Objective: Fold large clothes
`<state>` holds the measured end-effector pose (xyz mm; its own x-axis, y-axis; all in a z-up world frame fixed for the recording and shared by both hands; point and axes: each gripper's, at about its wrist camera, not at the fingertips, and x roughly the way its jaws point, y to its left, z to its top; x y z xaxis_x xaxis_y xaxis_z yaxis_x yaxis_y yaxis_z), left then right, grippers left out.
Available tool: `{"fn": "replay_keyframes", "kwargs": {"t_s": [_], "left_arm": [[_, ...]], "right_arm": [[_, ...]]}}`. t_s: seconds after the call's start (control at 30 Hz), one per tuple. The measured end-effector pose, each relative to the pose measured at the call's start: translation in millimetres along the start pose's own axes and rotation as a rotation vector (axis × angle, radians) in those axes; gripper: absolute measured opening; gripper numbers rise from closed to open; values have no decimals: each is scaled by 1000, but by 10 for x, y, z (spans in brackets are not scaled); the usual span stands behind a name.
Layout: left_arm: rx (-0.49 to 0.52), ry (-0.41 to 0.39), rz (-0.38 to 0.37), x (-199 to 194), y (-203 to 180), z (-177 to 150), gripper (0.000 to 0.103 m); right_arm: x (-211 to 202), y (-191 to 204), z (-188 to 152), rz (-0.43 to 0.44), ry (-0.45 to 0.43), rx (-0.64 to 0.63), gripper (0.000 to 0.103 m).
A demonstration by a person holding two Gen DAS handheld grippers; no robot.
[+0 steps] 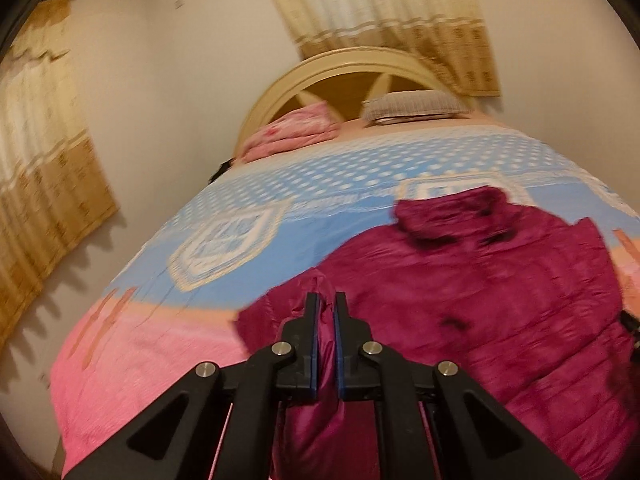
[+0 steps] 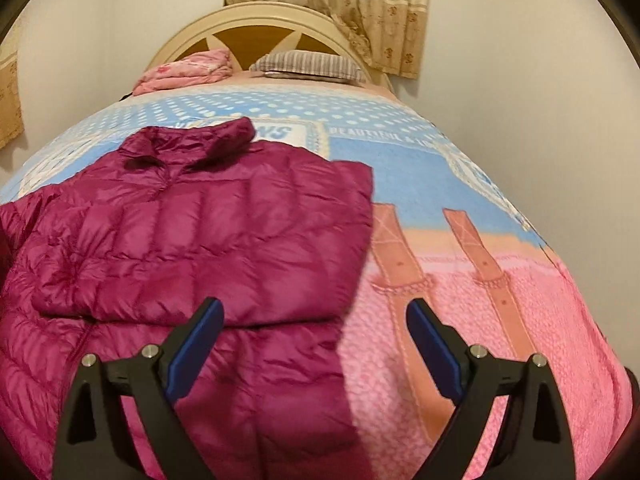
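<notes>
Jaws pinching puffy quilted magenta jacket [image 1: 480, 280]; right gripper [image 2: 316, 312] agape.

Warm, yellowish indoor light is filling the room at moderate brightness, tinting the white walls cream. In the left wrist view the curtain [image 1: 48, 184] is casting a soft scalloped shadow onto the wall beneath it, and motion blur is smearing the magenta quilted jacket [image 1: 500, 288] and the dotted bedspread [image 1: 248, 200]. The right wrist view is looking sharper: the jacket's stitching is reading clearly, with faint sheen along its ridges. Fisheye distortion is bowing the bed into a dome and bending the arched headboard [image 2: 280, 20]. Dark vignetting is cutting off the corners of both views.
</notes>
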<state>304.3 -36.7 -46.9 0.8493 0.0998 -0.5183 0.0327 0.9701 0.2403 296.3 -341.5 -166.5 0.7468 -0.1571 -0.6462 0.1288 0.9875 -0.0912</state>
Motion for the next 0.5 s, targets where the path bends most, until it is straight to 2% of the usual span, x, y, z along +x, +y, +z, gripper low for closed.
{"fn": "replay_keyframes", "kwargs": {"t_s": [0.23, 0.4, 0.43, 0.5], "left_arm": [[88, -39, -91, 31, -905, 158, 5], [110, 0, -113, 232, -1334, 109, 8], [116, 15, -119, 288, -1396, 93, 12], [126, 39, -115, 358, -1489, 56, 29]], "right_arm": [[34, -177, -150, -4, 2, 49, 94], [90, -196, -242, -1, 21, 67, 94], [107, -200, -253, 0, 28, 69, 94], [138, -203, -261, 1, 39, 72, 94]]}}
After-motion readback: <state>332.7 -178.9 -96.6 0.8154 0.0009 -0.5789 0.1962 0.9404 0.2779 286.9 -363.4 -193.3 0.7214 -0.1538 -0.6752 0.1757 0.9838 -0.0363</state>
